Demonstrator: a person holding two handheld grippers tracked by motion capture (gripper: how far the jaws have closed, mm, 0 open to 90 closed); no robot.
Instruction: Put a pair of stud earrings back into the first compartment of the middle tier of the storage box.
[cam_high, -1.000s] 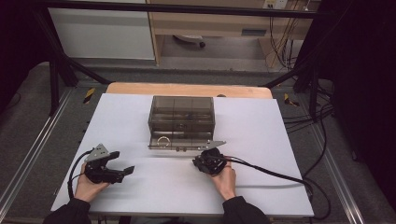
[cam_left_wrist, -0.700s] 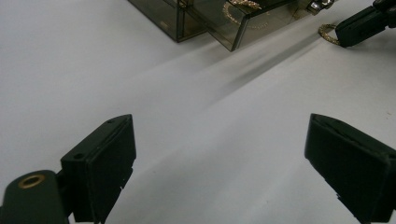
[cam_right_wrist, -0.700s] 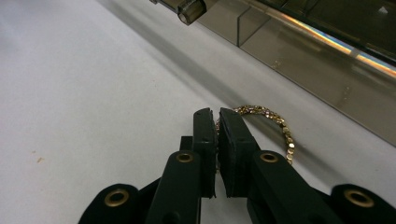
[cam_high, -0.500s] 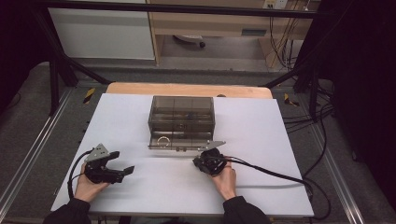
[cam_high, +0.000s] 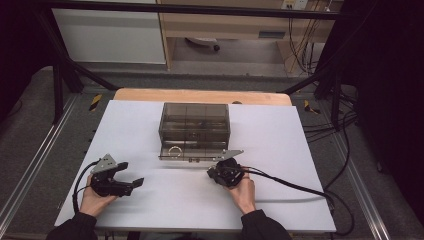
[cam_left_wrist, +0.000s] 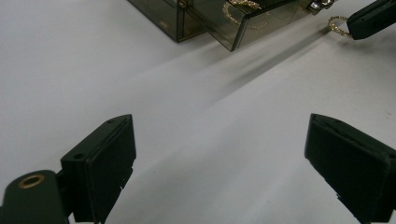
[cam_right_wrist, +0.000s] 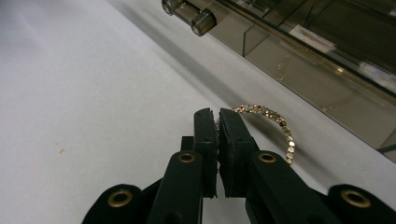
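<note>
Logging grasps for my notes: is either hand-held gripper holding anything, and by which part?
The right hand-held gripper pinches a gold bracelet at one point on its band. The left hand-held gripper is open.

White sheet (cam_high: 150, 130) covers a wooden tabletop (cam_high: 200, 95).
Cables (cam_high: 296, 35) hang at upper right of the frame; a white cabinet (cam_high: 110, 35) stands upper left.

A white rectangular tabletop (cam_high: 280, 200) with a light wooden far edge (cam_high: 200, 95) fills the frame's centre. Grey carpeted floor (cam_high: 30, 145) surrounds it. Black metal frame bars (cam_high: 65, 70) cross upper left. A white cabinet panel (cam_high: 110, 35) stands behind; black cables (cam_high: 345, 125) trail right.
</note>
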